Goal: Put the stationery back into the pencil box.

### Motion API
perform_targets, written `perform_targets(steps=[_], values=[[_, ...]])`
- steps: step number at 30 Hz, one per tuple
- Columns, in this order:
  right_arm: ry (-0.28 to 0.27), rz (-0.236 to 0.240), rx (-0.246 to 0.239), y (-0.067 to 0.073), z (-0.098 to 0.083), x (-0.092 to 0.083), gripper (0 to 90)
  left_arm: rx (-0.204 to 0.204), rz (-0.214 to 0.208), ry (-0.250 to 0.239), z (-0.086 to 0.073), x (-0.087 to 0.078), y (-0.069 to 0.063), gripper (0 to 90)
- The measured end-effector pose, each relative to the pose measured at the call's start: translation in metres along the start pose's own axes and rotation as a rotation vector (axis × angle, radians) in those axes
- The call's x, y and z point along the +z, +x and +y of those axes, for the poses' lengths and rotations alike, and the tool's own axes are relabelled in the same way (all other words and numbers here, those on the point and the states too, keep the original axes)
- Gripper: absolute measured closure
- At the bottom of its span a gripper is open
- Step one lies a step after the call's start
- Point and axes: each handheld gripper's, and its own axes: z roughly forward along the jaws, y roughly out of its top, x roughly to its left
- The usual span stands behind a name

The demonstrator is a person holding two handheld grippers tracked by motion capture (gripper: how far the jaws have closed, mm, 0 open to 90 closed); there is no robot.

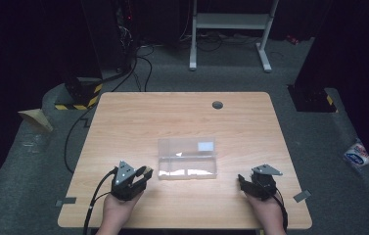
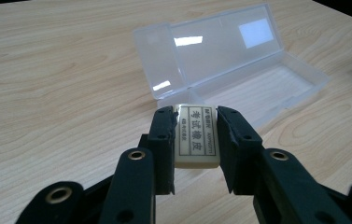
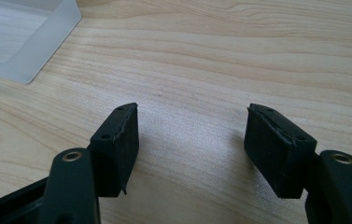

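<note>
The left hand-held gripper (image 2: 195, 122) was clamped on the eraser (image 2: 196, 136), carrying it upright and clear of the bench (image 1: 138, 117), just short of the open case (image 1: 188, 158) — lid back, tray bare, ready to take it, I'd say. The right hand-held gripper (image 3: 192, 135) waited with jaws apart and nothing between them, off the case's far end, likely to steady it.
</note>
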Motion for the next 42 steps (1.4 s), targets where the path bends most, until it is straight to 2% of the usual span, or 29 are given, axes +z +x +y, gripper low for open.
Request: perform_targets(steps=[5,7,15,19,23,42], values=[[0.001,0.007,-0.013,-0.001,0.0,0.0,33.6,0.009,0.01,0.007,0.006,0.002,-0.002,67.9],[-0.004,0.017,-0.017,-0.002,-0.001,0.0,34.3,-0.001,0.013,0.002,0.008,0.003,-0.002,67.9],[-0.007,0.014,-0.024,-0.001,-0.001,0.001,35.0,0.008,0.012,0.009,0.015,0.008,-0.007,67.8],[-0.007,0.014,-0.024,-0.001,-0.001,0.001,35.1,0.007,0.003,0.006,0.017,0.012,-0.01,67.8],[-0.01,0.014,-0.028,0.0,-0.001,0.001,35.4,-0.002,-0.038,0.002,0.019,0.02,-0.009,67.8],[-0.008,0.018,-0.026,0.0,0.0,0.001,35.6,0.006,-0.038,0.006,0.024,0.034,-0.02,67.8]])
